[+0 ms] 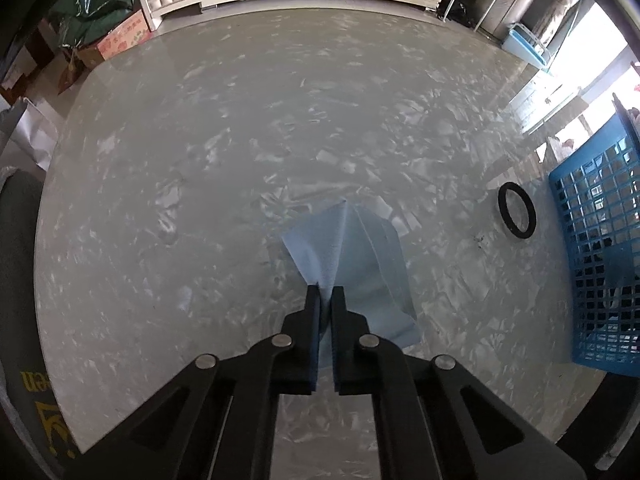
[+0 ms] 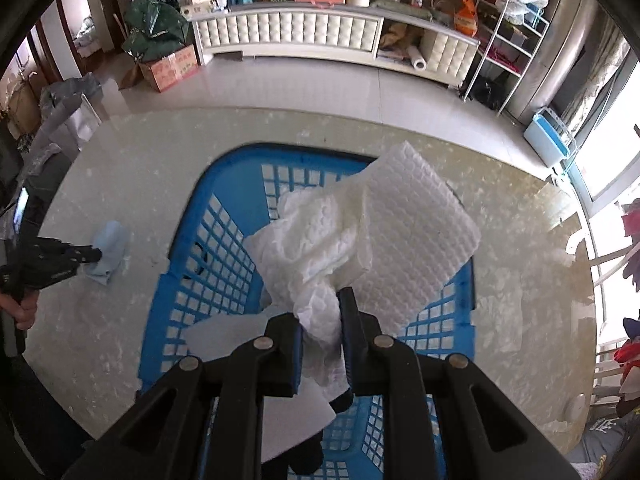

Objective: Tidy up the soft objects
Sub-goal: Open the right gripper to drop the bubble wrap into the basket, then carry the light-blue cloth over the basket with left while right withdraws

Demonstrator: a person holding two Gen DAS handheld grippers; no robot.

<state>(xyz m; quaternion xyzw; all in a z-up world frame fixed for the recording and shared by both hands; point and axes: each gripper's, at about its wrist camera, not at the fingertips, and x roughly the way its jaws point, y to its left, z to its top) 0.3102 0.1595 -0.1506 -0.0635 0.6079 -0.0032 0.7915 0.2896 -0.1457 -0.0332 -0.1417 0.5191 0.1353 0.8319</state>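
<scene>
My left gripper (image 1: 326, 294) is shut on a corner of a light blue cloth (image 1: 360, 256), which hangs from the jaws down to the marble table (image 1: 200, 160). The same gripper (image 2: 94, 255) and blue cloth (image 2: 110, 252) show at the left of the right wrist view. My right gripper (image 2: 320, 304) is shut on a white textured cloth (image 2: 384, 232) and holds it over the blue plastic basket (image 2: 208, 248). A flat white sheet (image 2: 232, 328) lies inside the basket. The basket (image 1: 600, 248) stands at the right edge of the left wrist view.
A black ring (image 1: 516, 214) lies on the table just left of the basket. A white cabinet (image 2: 320, 36), a cardboard box (image 2: 172, 66) and a wire shelf (image 2: 508, 40) stand on the floor beyond the table. A blue bin (image 2: 548, 140) sits near the window.
</scene>
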